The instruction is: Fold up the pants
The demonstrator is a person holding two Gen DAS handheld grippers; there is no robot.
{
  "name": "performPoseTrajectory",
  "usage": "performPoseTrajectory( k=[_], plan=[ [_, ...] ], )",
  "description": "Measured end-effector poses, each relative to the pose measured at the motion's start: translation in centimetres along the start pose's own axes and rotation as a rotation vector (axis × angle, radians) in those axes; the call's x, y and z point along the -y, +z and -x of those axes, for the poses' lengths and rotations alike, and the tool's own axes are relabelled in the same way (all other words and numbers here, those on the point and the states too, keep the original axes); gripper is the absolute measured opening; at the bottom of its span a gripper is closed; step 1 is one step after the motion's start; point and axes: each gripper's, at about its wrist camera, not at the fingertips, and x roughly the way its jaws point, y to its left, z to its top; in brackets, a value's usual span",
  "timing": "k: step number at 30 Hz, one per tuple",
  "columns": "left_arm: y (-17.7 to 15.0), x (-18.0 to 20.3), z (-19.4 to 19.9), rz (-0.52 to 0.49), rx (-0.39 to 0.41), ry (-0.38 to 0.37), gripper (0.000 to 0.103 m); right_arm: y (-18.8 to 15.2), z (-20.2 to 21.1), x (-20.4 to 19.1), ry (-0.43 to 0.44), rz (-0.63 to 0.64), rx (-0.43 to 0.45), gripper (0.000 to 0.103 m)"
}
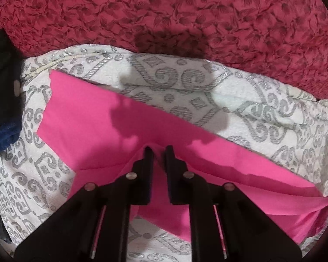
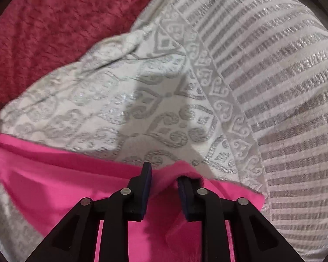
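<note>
The bright pink pants (image 1: 111,131) lie on a white cloth with grey scroll patterns (image 1: 185,80). My left gripper (image 1: 158,150) has its jaws close together, pinching a fold of the pink fabric that lifts toward the fingertips. In the right wrist view the pink pants (image 2: 54,185) run along the lower left. My right gripper (image 2: 164,174) has its jaws a little apart with the pink edge bunched between them and draped over the right finger (image 2: 185,183).
A red flower-patterned bedspread (image 1: 185,11) lies beyond the white cloth and shows in the right wrist view (image 2: 43,32). Dark clothing (image 1: 2,87) sits at the left edge. A white cloth with grey stripes (image 2: 284,87) fills the right.
</note>
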Motion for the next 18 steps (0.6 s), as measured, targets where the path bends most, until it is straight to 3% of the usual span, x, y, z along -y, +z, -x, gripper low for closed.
performPoseTrajectory(
  k=[4,8,12,13,14,16,18],
  plan=[
    [-0.8,0.6,-0.7,0.001,0.005,-0.012,0.014,-1.4,0.8,0.5,0.039,0.055,-0.076,0.034],
    [-0.6,0.0,-0.9,-0.007,0.004,-0.025,0.015,-3.6,2.3,2.0,0.057,0.07,-0.095,0.057],
    [-0.2,-0.6,-0.4,-0.001,0.014,-0.051,0.016,-6.2,5.4,3.3,-0.018,0.092,-0.006,0.065],
    [-0.2,-0.9,-0.1,-0.003,0.021,-0.059,0.016,-7.1,6.5,3.4,-0.028,0.119,0.03,0.075],
    [-0.3,-1.0,0.5,-0.006,0.025,-0.065,0.02,-8.1,7.2,3.3,-0.047,0.156,0.069,0.084],
    [-1.1,-1.6,1.9,-0.036,0.047,-0.08,0.033,-9.9,7.5,2.7,-0.131,0.259,0.128,0.085],
    [-2.7,-1.9,3.7,-0.08,0.089,-0.089,0.044,-11.9,6.8,2.2,-0.269,0.389,0.149,0.085]
  ],
)
